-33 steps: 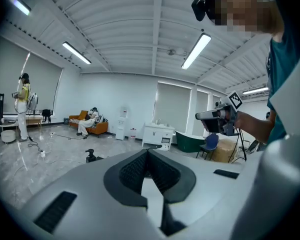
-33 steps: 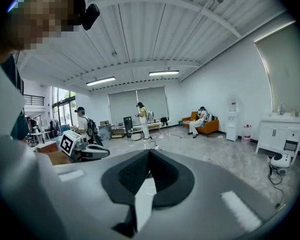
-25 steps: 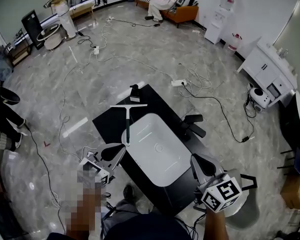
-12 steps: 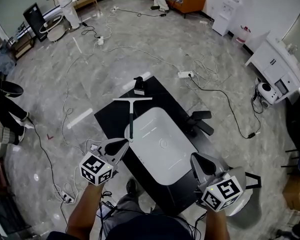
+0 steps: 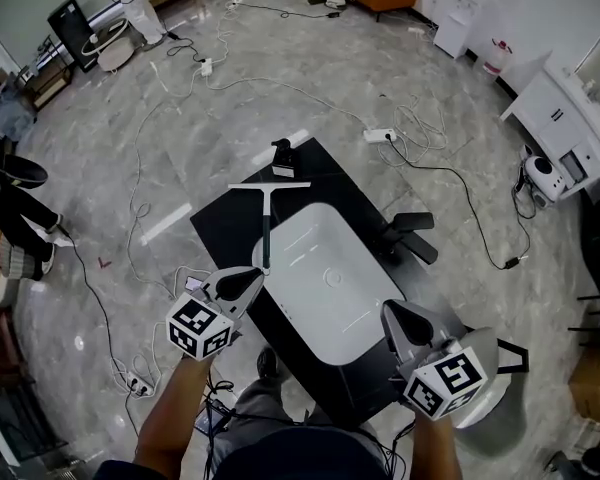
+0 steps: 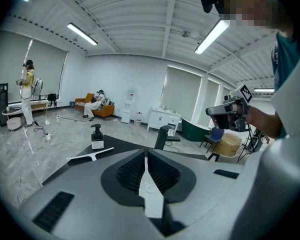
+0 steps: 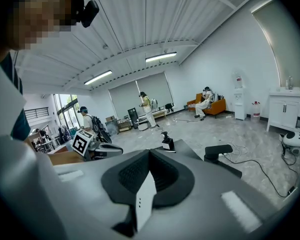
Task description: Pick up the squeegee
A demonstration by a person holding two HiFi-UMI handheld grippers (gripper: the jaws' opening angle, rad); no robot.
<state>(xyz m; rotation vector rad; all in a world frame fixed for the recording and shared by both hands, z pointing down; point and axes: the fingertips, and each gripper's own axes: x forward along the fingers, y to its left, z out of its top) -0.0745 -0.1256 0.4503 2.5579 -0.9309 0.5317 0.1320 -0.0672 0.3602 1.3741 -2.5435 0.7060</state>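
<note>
The squeegee [image 5: 267, 218] lies flat on the black table [image 5: 220, 233], its white blade at the far end and its dark handle running toward me along the left rim of the white basin [image 5: 325, 286]. My left gripper [image 5: 248, 283] is shut and empty, with its tip just short of the handle's near end. In the left gripper view the squeegee [image 6: 92, 155] lies ahead to the left of the left gripper [image 6: 145, 159]. My right gripper [image 5: 398, 320] hovers shut and empty at the basin's near right corner. The right gripper [image 7: 149, 156] shows nothing between its pads.
A pump bottle [image 5: 282, 155] stands beyond the squeegee blade at the table's far corner. A black faucet [image 5: 410, 236] sits right of the basin. Cables and a power strip [image 5: 380, 135] trail over the marble floor. People stand and sit far off.
Both grippers have sunk a little toward the table and stay shut. The squeegee has not moved.
</note>
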